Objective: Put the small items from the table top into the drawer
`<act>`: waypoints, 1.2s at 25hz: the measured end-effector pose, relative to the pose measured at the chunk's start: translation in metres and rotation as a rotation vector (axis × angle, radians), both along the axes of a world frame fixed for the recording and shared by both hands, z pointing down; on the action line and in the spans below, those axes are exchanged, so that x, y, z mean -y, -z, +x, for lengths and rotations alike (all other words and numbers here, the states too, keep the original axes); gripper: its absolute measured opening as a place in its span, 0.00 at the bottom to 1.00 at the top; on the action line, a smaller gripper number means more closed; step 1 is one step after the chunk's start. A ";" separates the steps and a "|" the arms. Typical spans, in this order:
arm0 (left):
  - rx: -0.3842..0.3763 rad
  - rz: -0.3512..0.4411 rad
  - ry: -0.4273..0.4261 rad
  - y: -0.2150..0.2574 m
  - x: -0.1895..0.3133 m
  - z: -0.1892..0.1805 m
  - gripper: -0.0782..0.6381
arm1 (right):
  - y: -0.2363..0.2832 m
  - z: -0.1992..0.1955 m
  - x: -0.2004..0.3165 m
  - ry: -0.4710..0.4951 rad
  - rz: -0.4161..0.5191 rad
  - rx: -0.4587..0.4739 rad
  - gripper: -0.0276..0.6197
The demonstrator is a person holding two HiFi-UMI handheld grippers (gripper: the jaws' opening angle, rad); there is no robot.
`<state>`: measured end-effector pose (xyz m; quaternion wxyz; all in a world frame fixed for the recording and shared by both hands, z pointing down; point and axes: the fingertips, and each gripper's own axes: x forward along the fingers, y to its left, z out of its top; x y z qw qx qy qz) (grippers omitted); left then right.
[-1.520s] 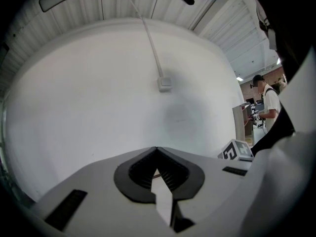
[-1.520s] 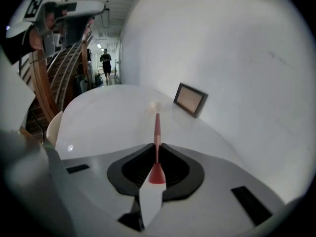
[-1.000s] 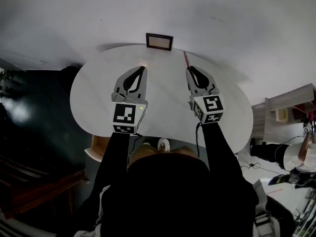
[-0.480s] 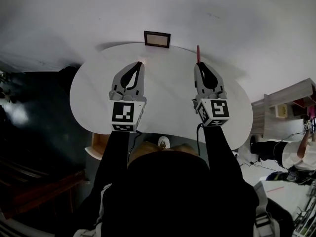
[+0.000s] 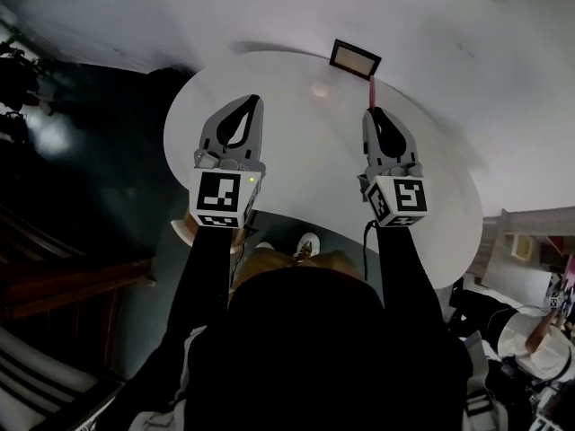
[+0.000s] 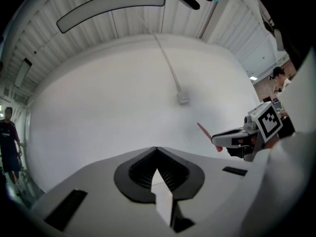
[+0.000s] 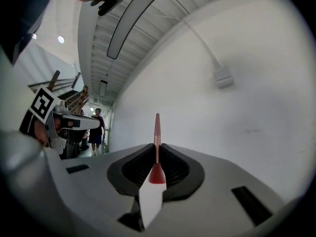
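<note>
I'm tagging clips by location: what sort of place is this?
Probably an indoor lab or workshop hall, not a home: a white table against a white wall, a ribbed ceiling with a long strip light, and a person standing nearby.

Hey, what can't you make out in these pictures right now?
- The red stick, right gripper view: part of it hidden between the right gripper's jaws; too slim to identify.
- The framed thing, head view: too small to read.
- Under the table, head view: hidden by its top and the person's arms.
</note>
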<state>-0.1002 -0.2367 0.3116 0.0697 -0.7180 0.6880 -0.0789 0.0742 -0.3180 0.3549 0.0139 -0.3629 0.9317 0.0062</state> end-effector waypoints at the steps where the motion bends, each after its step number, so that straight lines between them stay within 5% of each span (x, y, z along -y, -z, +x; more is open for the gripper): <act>1: -0.004 0.004 0.015 0.003 -0.008 -0.011 0.12 | 0.000 -0.014 -0.005 0.027 0.001 0.000 0.14; 18: -0.037 0.005 0.412 0.002 -0.194 -0.171 0.12 | -0.006 -0.261 -0.164 0.570 -0.038 -0.016 0.14; 24: -0.048 0.010 0.480 -0.002 -0.234 -0.197 0.12 | -0.011 -0.308 -0.222 0.712 -0.036 -0.043 0.14; 30: -0.066 -0.014 0.489 -0.019 -0.248 -0.205 0.12 | -0.073 -0.328 -0.256 0.784 -0.177 -0.161 0.14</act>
